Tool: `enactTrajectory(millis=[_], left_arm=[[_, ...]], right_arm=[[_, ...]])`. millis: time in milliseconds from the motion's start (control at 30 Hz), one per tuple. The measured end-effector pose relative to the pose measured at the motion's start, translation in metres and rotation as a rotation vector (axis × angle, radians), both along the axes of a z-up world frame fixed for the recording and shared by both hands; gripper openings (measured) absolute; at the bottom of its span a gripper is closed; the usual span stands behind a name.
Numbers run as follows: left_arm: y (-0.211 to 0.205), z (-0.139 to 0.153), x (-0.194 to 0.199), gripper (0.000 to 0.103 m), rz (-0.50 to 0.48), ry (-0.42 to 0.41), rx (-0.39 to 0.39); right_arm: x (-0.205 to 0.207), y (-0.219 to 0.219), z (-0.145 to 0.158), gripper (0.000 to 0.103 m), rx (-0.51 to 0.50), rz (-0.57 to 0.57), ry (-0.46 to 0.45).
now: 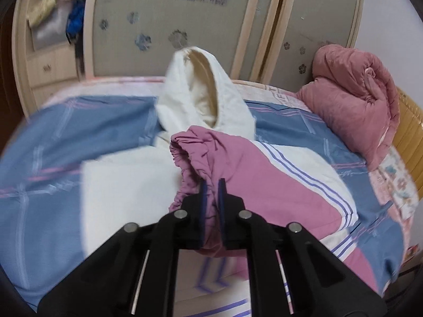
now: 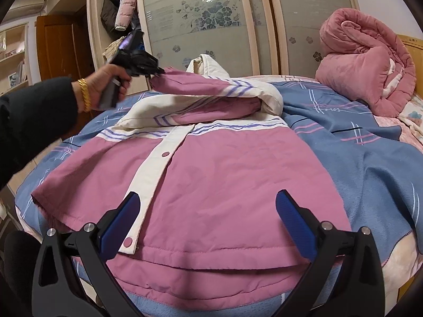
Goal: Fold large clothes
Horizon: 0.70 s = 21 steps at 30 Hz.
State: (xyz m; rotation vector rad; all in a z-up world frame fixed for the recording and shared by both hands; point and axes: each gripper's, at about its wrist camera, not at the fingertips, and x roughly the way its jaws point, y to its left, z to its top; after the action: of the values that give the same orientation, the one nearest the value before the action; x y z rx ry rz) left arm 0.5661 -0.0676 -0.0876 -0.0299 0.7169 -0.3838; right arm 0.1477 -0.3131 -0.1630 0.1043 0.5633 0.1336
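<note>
A pink and white padded jacket [image 2: 224, 174] lies front up on the bed, its snap placket running up the middle. My left gripper [image 1: 212, 185] is shut on the gathered pink sleeve cuff [image 1: 190, 153], and cloth bunches between its blue pads. In the right wrist view a hand [image 2: 105, 84] holds the left gripper [image 2: 158, 71] at the far left, with the sleeve [image 2: 201, 84] lifted and stretched across the chest. The white hood [image 1: 206, 97] stands up at the far side. My right gripper [image 2: 208, 198] is open above the jacket's near hem, holding nothing.
A blue checked sheet [image 2: 357, 158] covers the bed. A rolled pink quilt [image 2: 364, 60] sits at the back right by the wooden headboard [image 2: 412, 47]. Sliding wardrobe doors [image 2: 206, 26] stand behind the bed, with open shelves of clothes [image 2: 119, 8] to their left.
</note>
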Motion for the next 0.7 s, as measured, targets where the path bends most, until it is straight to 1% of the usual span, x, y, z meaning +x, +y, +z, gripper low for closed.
enactTrajectory(millis=[33, 67, 133, 167, 200, 233, 300, 367, 467, 500, 533, 567, 600, 633, 667, 700], left_arm=[[0.007, 0.001, -0.004, 0.008, 0.016, -0.019, 0.054], [0.014, -0.002, -0.006, 0.008, 0.034, -0.017, 0.099], [0.025, -0.017, -0.004, 0.008, 0.064, 0.01, 0.166], [0.029, -0.027, -0.002, 0.008, 0.078, 0.031, 0.197], [0.034, -0.044, 0.002, 0.008, 0.094, 0.062, 0.232], [0.043, -0.056, 0.002, 0.008, 0.1, 0.081, 0.248], [0.048, -0.074, 0.002, 0.01, 0.111, 0.094, 0.261], [0.044, -0.085, 0.002, 0.017, 0.134, 0.096, 0.271], [0.032, -0.098, 0.001, 0.031, 0.154, 0.069, 0.372], [0.029, -0.099, 0.003, 0.033, 0.153, 0.057, 0.401], [0.026, -0.098, 0.002, 0.039, 0.152, 0.051, 0.416], [0.024, -0.095, 0.0, 0.067, 0.152, 0.046, 0.422], [0.025, -0.092, -0.004, 0.09, 0.181, 0.028, 0.451], [0.027, -0.083, -0.014, 0.101, 0.213, -0.029, 0.468], [0.031, -0.074, -0.025, 0.101, 0.216, -0.068, 0.451], [0.036, -0.064, -0.034, 0.101, 0.215, -0.083, 0.421]], right_arm=[[0.0, 0.001, 0.0, 0.102, -0.003, 0.004, 0.003], [0.0, 0.003, 0.0, 0.102, -0.005, 0.006, 0.005], [0.001, 0.004, -0.002, 0.102, -0.009, 0.013, 0.011], [0.001, 0.004, -0.002, 0.102, -0.01, 0.015, 0.013], [0.001, 0.006, -0.003, 0.102, -0.014, 0.018, 0.016], [0.001, 0.006, -0.004, 0.102, -0.016, 0.02, 0.017], [0.001, 0.008, -0.004, 0.102, -0.019, 0.026, 0.024], [0.0, 0.01, -0.004, 0.102, -0.023, 0.029, 0.022], [-0.001, 0.012, -0.003, 0.102, -0.027, 0.033, 0.022], [-0.002, 0.013, -0.003, 0.102, -0.03, 0.036, 0.023], [-0.003, 0.015, -0.003, 0.102, -0.033, 0.038, 0.022], [-0.003, 0.016, -0.002, 0.102, -0.036, 0.039, 0.021], [-0.004, 0.016, -0.001, 0.102, -0.04, 0.04, 0.018], [-0.006, 0.017, 0.0, 0.102, -0.044, 0.041, 0.012], [-0.008, 0.018, 0.002, 0.102, -0.046, 0.04, 0.005], [-0.009, 0.018, 0.004, 0.102, -0.05, 0.037, -0.002]])
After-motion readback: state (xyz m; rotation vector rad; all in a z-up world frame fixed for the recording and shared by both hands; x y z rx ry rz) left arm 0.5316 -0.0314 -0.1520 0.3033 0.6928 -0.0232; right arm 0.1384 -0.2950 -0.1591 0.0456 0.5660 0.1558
